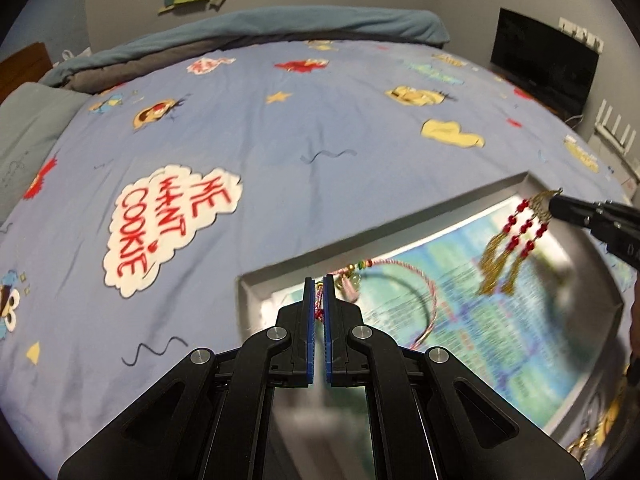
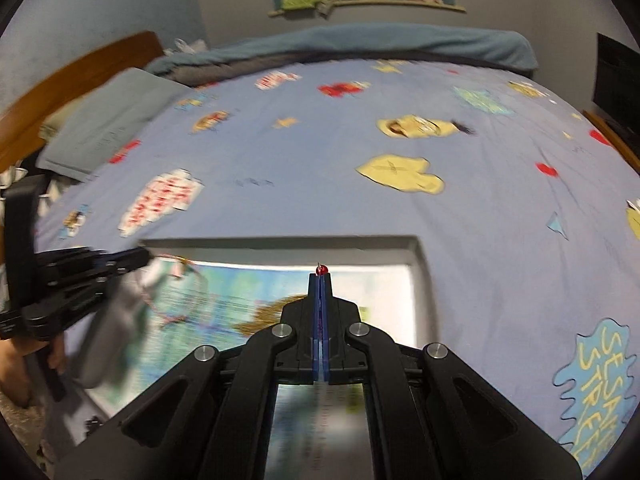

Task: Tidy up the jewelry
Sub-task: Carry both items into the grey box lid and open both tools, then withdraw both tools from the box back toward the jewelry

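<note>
A grey tray (image 1: 360,236) lined with printed paper lies on the bed. My left gripper (image 1: 319,280) is shut on a pink braided cord (image 1: 430,292) with small charms, and the cord's loop hangs over the tray's left part. At the right of the left wrist view, my right gripper (image 1: 554,200) is shut on a gold tassel earring (image 1: 508,248) with red beads, which dangles above the tray. In the right wrist view, a red bead shows at the tip of the right gripper (image 2: 321,276) and blurred gold tassels (image 2: 268,316) hang below it. The left gripper (image 2: 144,258) enters from the left over the tray (image 2: 280,246).
The bed carries a blue cartoon-print sheet (image 1: 248,132), a grey pillow (image 2: 108,120) and a folded blanket (image 1: 280,24) at the far edge. A dark screen (image 1: 544,64) stands at the right. More gold jewelry (image 1: 596,436) lies by the tray's near right corner. A hand (image 2: 16,360) shows at lower left.
</note>
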Tool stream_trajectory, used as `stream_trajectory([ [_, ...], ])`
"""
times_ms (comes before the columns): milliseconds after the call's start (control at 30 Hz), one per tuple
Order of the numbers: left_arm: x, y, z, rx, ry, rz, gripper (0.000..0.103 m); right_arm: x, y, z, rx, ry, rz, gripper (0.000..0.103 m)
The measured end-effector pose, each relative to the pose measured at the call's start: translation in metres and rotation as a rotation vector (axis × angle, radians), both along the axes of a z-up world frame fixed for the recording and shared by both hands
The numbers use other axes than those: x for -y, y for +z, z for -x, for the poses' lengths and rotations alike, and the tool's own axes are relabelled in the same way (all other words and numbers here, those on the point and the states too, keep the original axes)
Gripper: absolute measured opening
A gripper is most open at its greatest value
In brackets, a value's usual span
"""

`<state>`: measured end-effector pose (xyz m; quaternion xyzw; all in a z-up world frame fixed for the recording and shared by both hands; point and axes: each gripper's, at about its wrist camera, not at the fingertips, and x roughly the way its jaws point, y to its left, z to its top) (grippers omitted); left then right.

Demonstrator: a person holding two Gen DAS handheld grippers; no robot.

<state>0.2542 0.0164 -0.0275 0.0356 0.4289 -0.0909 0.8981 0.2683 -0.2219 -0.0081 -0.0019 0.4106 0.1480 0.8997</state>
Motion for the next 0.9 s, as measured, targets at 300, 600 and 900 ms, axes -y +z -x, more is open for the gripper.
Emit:
stream_trajectory([
  [300,-0.007,-0.006,0.010,-0.024,0.052,-0.050,0.012,0.012,-0.012,-0.006,-0.022,-0.063,0.084,0.002],
  [600,-0.007,0.019,0.042,0.085,0.090,0.008,0.076,0.015,0.002,0.009,0.020,-0.082,0.088,0.042],
  [900,-0.003,0.051,0.068,0.125,0.104,0.004,0.086,0.031,0.031,0.041,0.076,-0.115,0.033,0.085],
])
